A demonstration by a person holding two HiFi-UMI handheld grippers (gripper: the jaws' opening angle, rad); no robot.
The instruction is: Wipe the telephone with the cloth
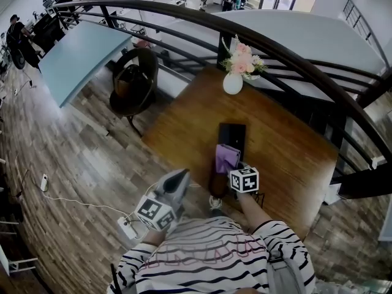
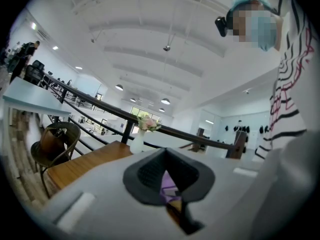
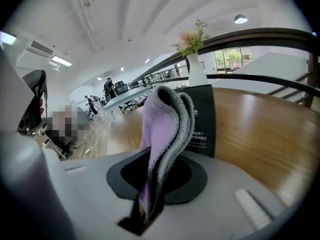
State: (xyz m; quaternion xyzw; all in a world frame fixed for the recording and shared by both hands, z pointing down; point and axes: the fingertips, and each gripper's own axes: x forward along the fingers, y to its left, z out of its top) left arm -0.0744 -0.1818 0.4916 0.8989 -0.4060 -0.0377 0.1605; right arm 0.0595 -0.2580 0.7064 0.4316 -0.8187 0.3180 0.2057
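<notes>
Right tool grips purple-grey cloth at near end of black telephone on wooden table; left tool closed, empty

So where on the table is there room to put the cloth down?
The biggest bare patch of table is right of the black telephone, out to the railing side. A narrower strip lies left of the telephone, toward the chair. The middle is crowded: vase, telephone and the cloth in the right gripper line up there.
</notes>
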